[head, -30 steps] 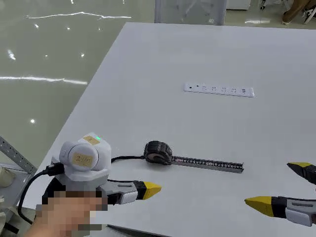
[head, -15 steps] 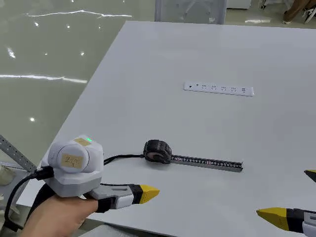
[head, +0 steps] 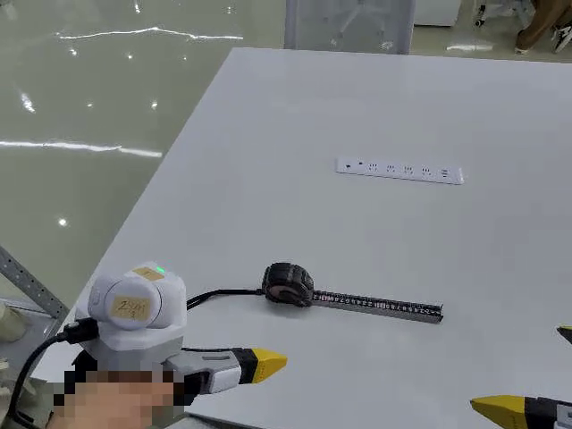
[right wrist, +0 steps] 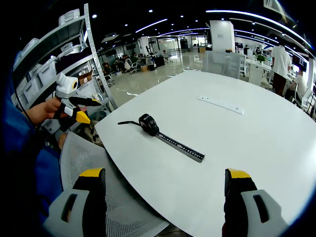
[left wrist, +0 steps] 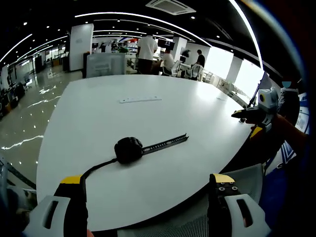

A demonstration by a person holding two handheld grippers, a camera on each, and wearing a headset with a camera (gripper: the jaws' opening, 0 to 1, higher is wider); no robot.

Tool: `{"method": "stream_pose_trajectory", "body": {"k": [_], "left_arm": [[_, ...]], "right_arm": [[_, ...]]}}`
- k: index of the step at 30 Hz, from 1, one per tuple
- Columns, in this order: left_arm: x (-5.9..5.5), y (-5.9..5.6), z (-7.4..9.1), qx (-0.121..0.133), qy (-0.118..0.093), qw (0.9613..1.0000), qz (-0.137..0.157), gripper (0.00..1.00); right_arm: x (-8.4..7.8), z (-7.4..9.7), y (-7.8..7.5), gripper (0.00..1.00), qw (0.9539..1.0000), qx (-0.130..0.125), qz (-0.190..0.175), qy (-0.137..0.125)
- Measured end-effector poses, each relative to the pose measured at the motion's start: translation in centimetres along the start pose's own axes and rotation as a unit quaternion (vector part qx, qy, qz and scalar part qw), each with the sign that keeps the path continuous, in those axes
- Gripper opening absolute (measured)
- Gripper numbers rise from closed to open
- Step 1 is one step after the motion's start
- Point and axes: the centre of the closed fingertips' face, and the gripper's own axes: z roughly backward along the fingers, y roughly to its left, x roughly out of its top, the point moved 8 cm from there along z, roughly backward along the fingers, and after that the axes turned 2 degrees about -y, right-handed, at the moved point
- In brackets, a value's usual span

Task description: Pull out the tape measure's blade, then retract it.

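Left claw (left wrist: 147, 180), on the near side of the tape measure (head: 287, 284): jaws spread wide, nothing held, well apart from the tape measure. In the head view one of its yellow fingertips (head: 268, 362) lies over the worktop (head: 357, 98) close to the near edge, nearer than the tape measure and slightly to its left. Right claw (right wrist: 165, 173), also nearer than the tape measure and well off to its right: jaws likewise spread wide and empty, with yellow tips at the lower right corner of the head view. The tape measure, a black round case, rests on the worktop near the near edge, touched by neither claw. A thin black cord (head: 219, 293) trails from its left side across the surface. The blade (head: 380, 307) is drawn partway out of its right side and lies flat and straight on the worktop, its end free and well apart from the right claw. Beyond the tape measure, further in on the worktop and to its right, lies a white power strip (head: 399, 170), roughly parallel to the blade. Beyond the far edge, past the tape measure, stands a chair (head: 349, 22), and glossy floor (head: 89, 107) runs along the left of the worktop. In the left gripper view, people (left wrist: 147, 49) stand beyond the chair in an open office.
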Motion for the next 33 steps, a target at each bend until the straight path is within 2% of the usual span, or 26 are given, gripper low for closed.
{"method": "stream_pose_trajectory", "body": {"k": [7, 21, 33], "left_arm": [[0.0, -0.1, -0.5, -0.001, 0.000, 1.0000, 0.002, 1.00], [-0.3, 0.1, -2.0, 0.020, 0.006, 0.9998, 0.000, 1.00], [-0.4, 0.1, -3.9, 0.015, 0.016, 0.9998, -0.003, 0.99]], "right_arm": [[-0.2, -0.7, -0.1, 0.96, 1.0000, 0.005, 0.002, 0.005], [-0.4, -2.5, -0.9, 0.94, 0.9996, 0.013, 0.019, 0.015], [-0.9, -4.3, -1.9, 0.92, 0.9988, 0.013, 0.032, 0.034]]}}
